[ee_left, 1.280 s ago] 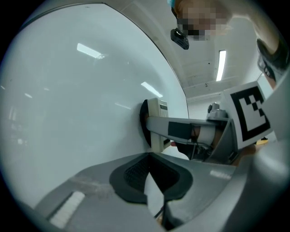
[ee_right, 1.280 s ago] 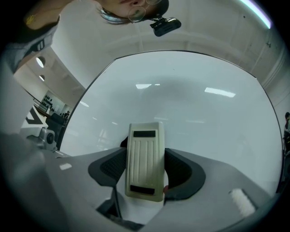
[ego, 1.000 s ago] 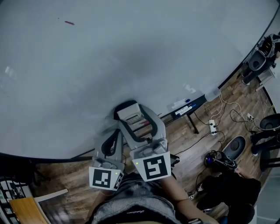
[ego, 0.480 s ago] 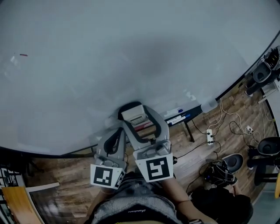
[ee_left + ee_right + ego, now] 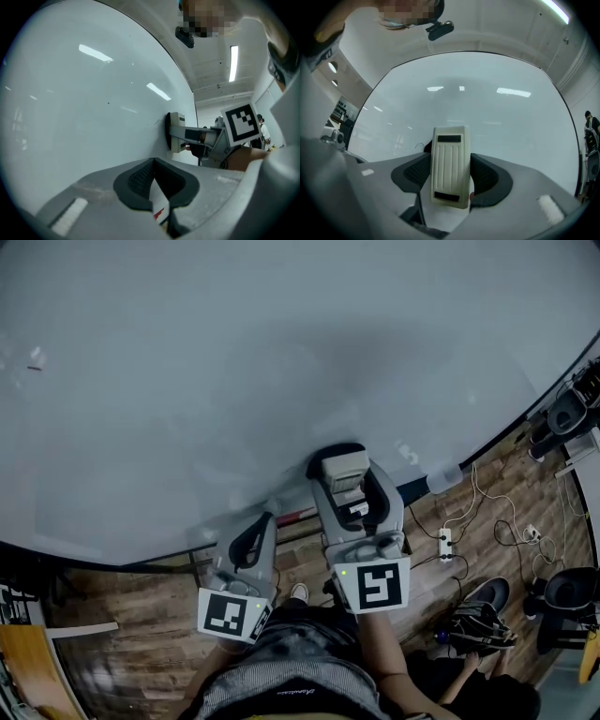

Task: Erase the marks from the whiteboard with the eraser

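The whiteboard (image 5: 234,362) fills most of the head view. My right gripper (image 5: 344,467) is shut on a cream ribbed eraser (image 5: 343,465) and presses it flat to the lower part of the board. In the right gripper view the eraser (image 5: 450,154) sits upright between the pads of the right gripper (image 5: 451,174), and a thin dark mark (image 5: 420,145) shows just left of it. My left gripper (image 5: 263,521) hangs lower left, off the board, with nothing in it. In the left gripper view the left gripper (image 5: 157,182) has its jaws together, and the eraser (image 5: 177,132) lies against the board beyond.
A tray with markers (image 5: 298,516) runs under the board's lower edge. A pale bottle (image 5: 442,476) stands at the tray's right end. On the wooden floor lie a power strip (image 5: 443,542), cables and a dark bag (image 5: 478,629). Chairs (image 5: 570,409) stand at the far right.
The right gripper has carried the eraser to the right along the board's lower part. The head view has shifted, and the small red mark seen earlier has slid out at the left.
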### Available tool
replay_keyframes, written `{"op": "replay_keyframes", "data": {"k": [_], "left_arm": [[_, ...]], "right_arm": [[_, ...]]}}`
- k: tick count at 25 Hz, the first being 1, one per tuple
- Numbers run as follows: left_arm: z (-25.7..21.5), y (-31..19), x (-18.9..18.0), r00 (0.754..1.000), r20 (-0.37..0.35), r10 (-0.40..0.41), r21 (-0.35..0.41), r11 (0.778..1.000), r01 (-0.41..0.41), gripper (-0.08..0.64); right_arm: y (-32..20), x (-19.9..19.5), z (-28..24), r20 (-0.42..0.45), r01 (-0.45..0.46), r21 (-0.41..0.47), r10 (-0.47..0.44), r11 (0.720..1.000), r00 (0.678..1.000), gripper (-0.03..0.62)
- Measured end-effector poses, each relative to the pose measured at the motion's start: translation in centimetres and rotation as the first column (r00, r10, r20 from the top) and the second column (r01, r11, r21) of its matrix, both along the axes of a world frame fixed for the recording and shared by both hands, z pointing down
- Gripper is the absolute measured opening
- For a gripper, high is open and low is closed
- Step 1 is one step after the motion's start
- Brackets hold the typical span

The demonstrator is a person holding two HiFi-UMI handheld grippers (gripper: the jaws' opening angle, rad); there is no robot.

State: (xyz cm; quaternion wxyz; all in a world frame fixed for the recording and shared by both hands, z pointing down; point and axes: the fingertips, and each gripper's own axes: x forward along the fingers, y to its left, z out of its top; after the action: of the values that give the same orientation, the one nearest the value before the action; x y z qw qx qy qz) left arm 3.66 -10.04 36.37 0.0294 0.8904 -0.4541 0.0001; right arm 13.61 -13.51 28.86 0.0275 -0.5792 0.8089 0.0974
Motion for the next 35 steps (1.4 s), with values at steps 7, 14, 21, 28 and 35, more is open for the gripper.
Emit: {"op": "replay_keyframes", "data": {"k": [7, 14, 21, 28, 35], "left_arm": [[0.2, 0.2, -0.1, 1.0, -0.002, -0.025, -0.006, 1.0, 0.025, 0.003], [0.2, -0.1, -0.6, 0.999, -0.004, -0.041, -0.009, 0.999, 0.041, 0.003], [0.0, -0.2, -1.4, 0.999, 0.001, -0.043, -0.013, 0.999, 0.043, 0.003], [0.6, 0.5, -2.3, 0.999, 0.012, -0.048, -0.024, 0.999, 0.049, 0.003], [0.8, 0.9, -3.3, 0.999, 0.011, -0.05, -0.027, 0.998, 0.05, 0.003]], "right_arm": [[0.0, 0.8, -0.7, 0.014, 0.024, 0.036, -0.025, 0.999, 1.0, 0.267], [0.0, 0.9, -0.4, 0.01, -0.003, 0.046, 0.002, 0.999, 1.0, 0.265], [-0.5, 1.1, 2.1, 0.038, -0.018, -0.006, 0.018, 1.0, 0.999, 0.267], [-0.5, 1.1, 4.7, 0.046, -0.041, -0.055, 0.043, 0.998, 0.998, 0.267], [-0.4, 0.8, 4.7, 0.035, -0.078, -0.075, 0.08, 0.994, 0.996, 0.265]]}}
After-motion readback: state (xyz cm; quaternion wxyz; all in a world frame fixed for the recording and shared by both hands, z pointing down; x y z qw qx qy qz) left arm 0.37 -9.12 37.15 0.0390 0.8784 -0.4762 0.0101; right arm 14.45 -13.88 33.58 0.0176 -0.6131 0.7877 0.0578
